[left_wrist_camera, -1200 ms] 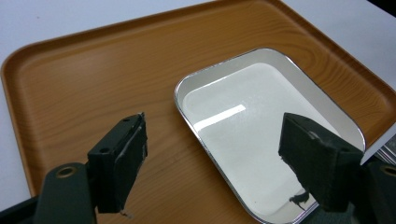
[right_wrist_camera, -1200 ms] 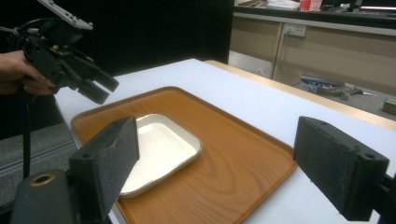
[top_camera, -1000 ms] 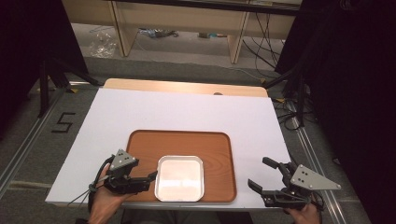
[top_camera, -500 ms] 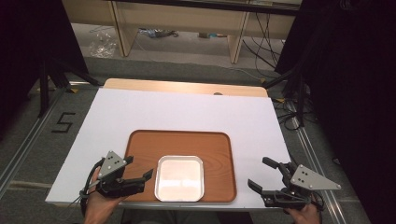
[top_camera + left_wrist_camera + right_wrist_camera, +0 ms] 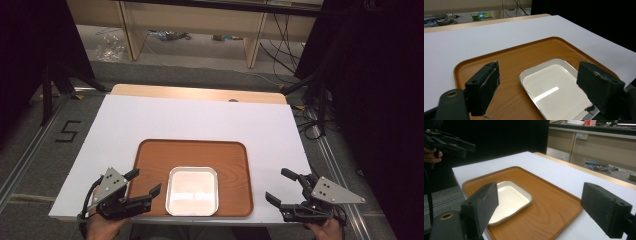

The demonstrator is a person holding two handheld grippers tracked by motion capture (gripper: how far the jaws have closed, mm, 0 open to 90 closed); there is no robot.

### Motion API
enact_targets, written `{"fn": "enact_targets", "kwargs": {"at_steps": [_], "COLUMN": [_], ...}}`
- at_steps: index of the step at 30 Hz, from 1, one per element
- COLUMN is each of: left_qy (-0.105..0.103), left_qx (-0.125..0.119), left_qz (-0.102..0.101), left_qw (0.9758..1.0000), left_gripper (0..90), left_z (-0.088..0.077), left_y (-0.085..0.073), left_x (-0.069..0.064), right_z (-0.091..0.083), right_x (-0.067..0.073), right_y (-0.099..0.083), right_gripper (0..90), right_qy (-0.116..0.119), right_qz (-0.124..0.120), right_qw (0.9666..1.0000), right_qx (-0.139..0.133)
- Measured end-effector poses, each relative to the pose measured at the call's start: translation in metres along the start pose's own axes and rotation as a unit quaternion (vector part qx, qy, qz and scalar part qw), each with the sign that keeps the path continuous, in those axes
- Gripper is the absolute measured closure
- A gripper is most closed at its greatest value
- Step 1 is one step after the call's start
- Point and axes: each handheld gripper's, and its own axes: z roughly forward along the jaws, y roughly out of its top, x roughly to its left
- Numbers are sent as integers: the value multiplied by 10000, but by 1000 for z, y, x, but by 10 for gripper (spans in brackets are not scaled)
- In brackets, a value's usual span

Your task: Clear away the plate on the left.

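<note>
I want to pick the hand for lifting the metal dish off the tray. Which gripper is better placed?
Probably the left. The left gripper hangs open at the wooden tray's left edge, jaws pointing at the metal dish close by. The right gripper, also open, sits off the tray over the white table, farther away.

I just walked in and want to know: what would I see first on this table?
First you'd see the brown wooden tray at the near middle of the white table, with a shiny square metal dish lying in its near part. On each side a hand holds a black tool, the left tool open at the tray's edge, the right tool open over the table.
</note>
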Motion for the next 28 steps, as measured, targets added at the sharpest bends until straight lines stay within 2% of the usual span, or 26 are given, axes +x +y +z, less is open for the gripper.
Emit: {"fn": "enact_targets", "kwargs": {"at_steps": [3, 5, 6, 8, 9, 10, 11, 14, 15, 16, 17, 20, 22, 23, 25, 26, 28], "left_qy": [-17, -22, -19, -34, -17, -12, -11, -9, 4, -10, 3, 2, -10, -4, -12, -6, -12], "left_qx": [-5, -6, -30, -42, -33, -41, -58, -53, -33, -18, -18, 12, 4, -2, 40, 50, 15], "left_qz": [25, 30, 8, 22, -5, -10, 4, 21, 20, 33, 7, -20, 17, 27, 46, 43, 25], "left_qw": [10000, 10000, 10000, 10000, 10000, 10000, 10000, 10000, 10000, 10000, 10000, 10000, 10000, 10000, 10000, 10000, 10000], "left_gripper": [182, 182, 182, 182, 182, 182, 182, 182, 182, 182, 182, 182, 182, 182, 183, 183, 184], "left_z": [-2, -4, -5, -6, -7, -8, -8, -9, -8, -8, -7, -6, -6, -6, -6, -5, -5], "left_y": [0, 0, 0, -1, -1, -1, -1, -2, -2, -2, -2, -3, -3, -3, -3, -3, -3], "left_x": [-3, -4, -4, -4, -5, -6, -6, -7, -7, -7, -7, -6, -6, -6, -5, -5, -5], "right_z": [0, -1, 0, -1, 0, 1, 0, -1, 1, 0, 0, 0, -1, 0, 0, 0, 0], "right_x": [0, 1, 0, 1, 0, 0, 1, 1, 0, 1, 1, 0, 1, 0, 1, 0, 0], "right_y": [0, 0, 0, 0, 0, 0, 0, 0, 0, 0, 0, 0, 0, 0, 0, 0, 0], "right_gripper": [154, 154, 154, 154, 154, 154, 154, 154, 154, 154, 154, 154, 154, 153, 154, 154, 153], "right_qy": [12, 55, 0, 63, 32, 19, 53, 61, 15, 30, 31, 83, 40, 1, 66, -6, 4], "right_qz": [7, 104, -2, 89, 6, 24, 115, 89, 20, 110, 70, 30, 86, -3, 89, 6, 2], "right_qw": [10000, 9999, 10000, 9999, 10000, 9999, 9999, 9999, 9999, 9999, 10000, 10000, 9999, 10000, 9999, 10000, 10000], "right_qx": [-27, 53, -2, 35, -80, -106, 25, 31, -105, 39, 50, -25, 59, -3, 20, -19, 3]}}
